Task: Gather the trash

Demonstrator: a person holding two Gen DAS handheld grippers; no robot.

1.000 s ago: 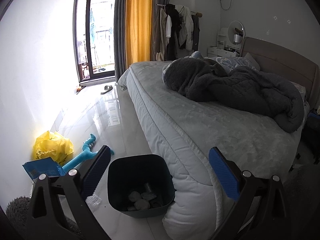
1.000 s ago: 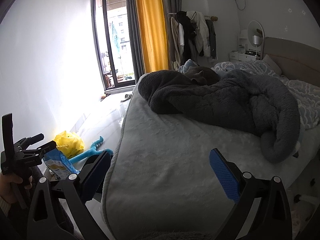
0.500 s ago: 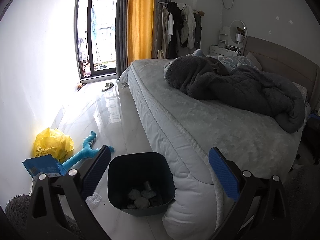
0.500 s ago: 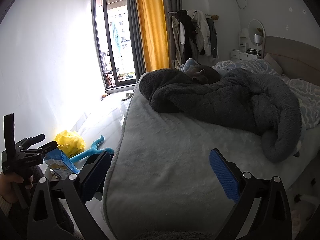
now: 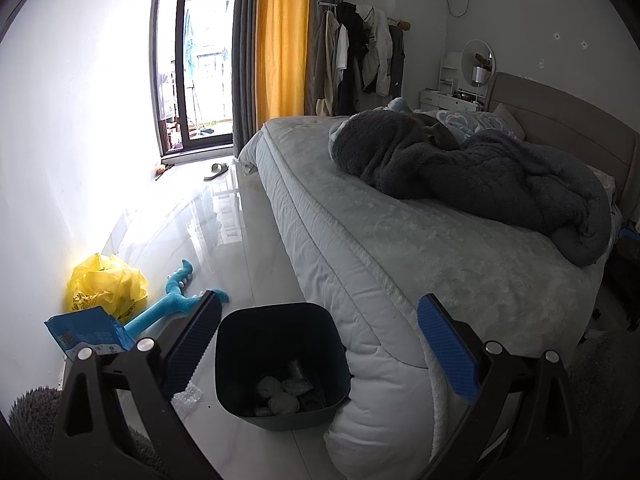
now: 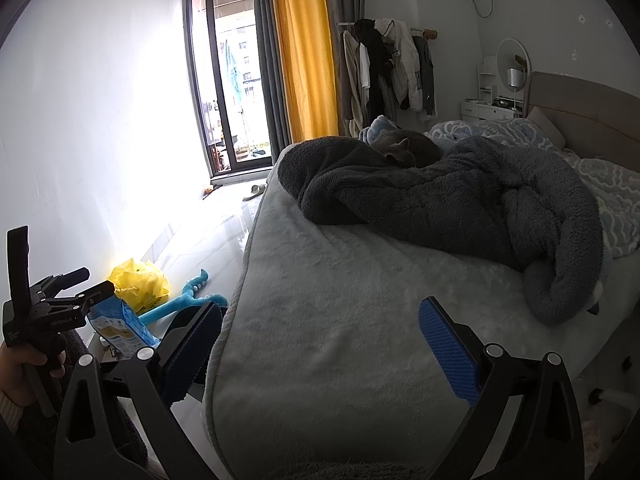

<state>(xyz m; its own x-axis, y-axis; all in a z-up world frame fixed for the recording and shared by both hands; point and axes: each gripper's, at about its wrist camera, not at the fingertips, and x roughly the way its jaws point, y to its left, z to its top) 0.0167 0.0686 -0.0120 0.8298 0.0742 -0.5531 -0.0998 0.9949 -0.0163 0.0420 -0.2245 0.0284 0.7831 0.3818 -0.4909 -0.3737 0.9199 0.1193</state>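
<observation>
A dark trash bin (image 5: 280, 360) stands on the floor against the bed (image 5: 440, 264). Left of the bin lie a blue snack packet (image 5: 90, 334) and a yellow plastic bag (image 5: 106, 286). Both look light and crinkly; pinch a loose edge. The left gripper (image 5: 320, 344) and right gripper (image 6: 320, 352) have jaws spread, empty.

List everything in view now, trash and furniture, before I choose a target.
bed: 1, grey, right
square plastic bin: 1, dark, floor at bed corner
crumpled wads: several, pale, inside bin
crinkled plastic bag: 1, yellow, floor by wall
flat snack packet: 1, blue, beside bag
plush toy: 1, blue, floor near bag
bubble-wrap scrap: 1, clear, left of bin
fleece blanket: 1, dark grey, on bed
cat: 1, grey, on bed
slipper: 1, grey, by window
left gripper: 1, black, blue pads, open, facing bin
right gripper: 1, same, open over bed
</observation>
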